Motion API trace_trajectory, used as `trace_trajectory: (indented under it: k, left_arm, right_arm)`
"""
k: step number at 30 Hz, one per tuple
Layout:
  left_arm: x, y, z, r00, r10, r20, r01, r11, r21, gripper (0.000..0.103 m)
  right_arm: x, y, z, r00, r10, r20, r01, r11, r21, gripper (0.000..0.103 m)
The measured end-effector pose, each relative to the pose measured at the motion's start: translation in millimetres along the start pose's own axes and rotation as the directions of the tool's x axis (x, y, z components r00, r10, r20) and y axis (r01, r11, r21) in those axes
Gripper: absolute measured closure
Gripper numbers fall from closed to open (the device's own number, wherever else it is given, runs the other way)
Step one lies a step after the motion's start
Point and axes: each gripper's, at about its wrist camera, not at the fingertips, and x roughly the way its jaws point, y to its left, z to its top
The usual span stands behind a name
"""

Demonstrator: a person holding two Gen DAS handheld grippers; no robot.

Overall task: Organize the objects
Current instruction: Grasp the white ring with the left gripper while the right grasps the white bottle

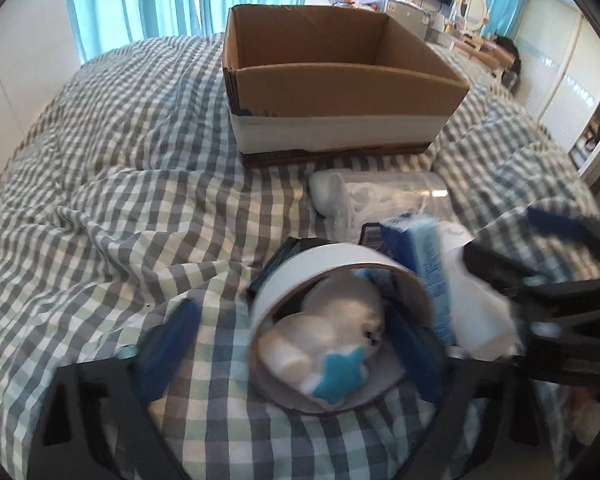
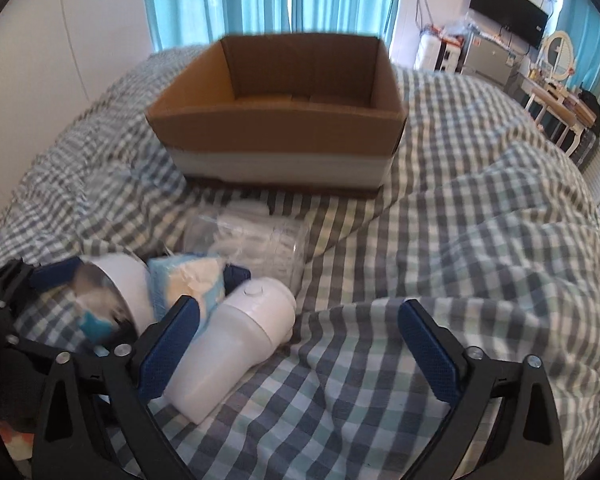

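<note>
The left tongs (image 1: 296, 344) stand wide open over the checked bedspread (image 1: 112, 184), gripping nothing. Between their blue pads (image 1: 168, 344) lies a white round tub (image 1: 300, 276) on its side, its mouth turned toward the tongs, with a white plush toy (image 1: 332, 332) and its blue star showing inside. The left pad stands clear of the tub; the right pad sits close against the tub's rim, though blur keeps contact from being judged.

Just to the right of these tongs lie a blue-and-white packet (image 1: 424, 264) and a white bottle (image 1: 476, 308), leaning against each other. Beyond them, further from the tongs, a clear plastic jar (image 1: 384, 196) lies on its side. Further ahead still stands an open cardboard box (image 1: 340, 92), nothing visible in it.

The right tongs (image 2: 300, 344) are also wide open and hold nothing. Their left pad (image 2: 168, 352) is just beside the white bottle (image 2: 236, 344), which lies tilted with its cap pointing away; most of the gap between the pads shows only bedspread (image 2: 460, 208). Left of these tongs lie the packet (image 2: 188, 280), the tub (image 2: 128, 280) and the left tongs (image 2: 56, 276). The clear jar (image 2: 252, 244) and the cardboard box (image 2: 276, 120) lie ahead.
</note>
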Motion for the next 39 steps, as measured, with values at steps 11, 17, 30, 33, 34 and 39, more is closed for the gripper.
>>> trace_trajectory:
  k: [11,17,30,33,34,39]
  left_arm:
    - [-9.7,16.0,6.0,0.997,-0.074,-0.009,0.074,0.997,-0.018,0.033]
    - [6.8,29.0,13.1,0.993,-0.110,-0.029,0.108,0.991,-0.081,0.037]
    - [-5.6,28.5,23.5,0.990,-0.138,0.019,0.138,0.989,-0.047,0.056]
    - [-17.5,27.3,23.9,0.990,-0.135,0.045,0.137,0.990,-0.039,0.056]
    - [-22.1,27.6,24.5,0.989,-0.136,0.053,0.138,0.989,-0.043,0.056]
    - [-43.6,31.5,27.1,0.988,-0.111,0.108,0.117,0.992,-0.043,0.056]
  right_arm:
    - [39.6,15.3,1.1,0.990,0.068,-0.125,-0.075,0.996,-0.046,0.017]
    - [43.6,27.5,-1.7,0.987,0.086,-0.135,-0.099,0.991,-0.093,0.042]
    - [3.7,16.4,2.1,0.994,0.102,-0.026,-0.103,0.993,-0.056,0.049]
    - [-4.5,14.5,4.2,0.995,0.103,-0.010,-0.103,0.993,-0.053,0.049]
    - [-8.0,13.4,5.9,0.995,0.102,-0.002,-0.102,0.993,-0.053,0.049]
    - [-27.7,12.3,6.8,0.993,0.105,0.056,-0.102,0.993,-0.055,0.049]
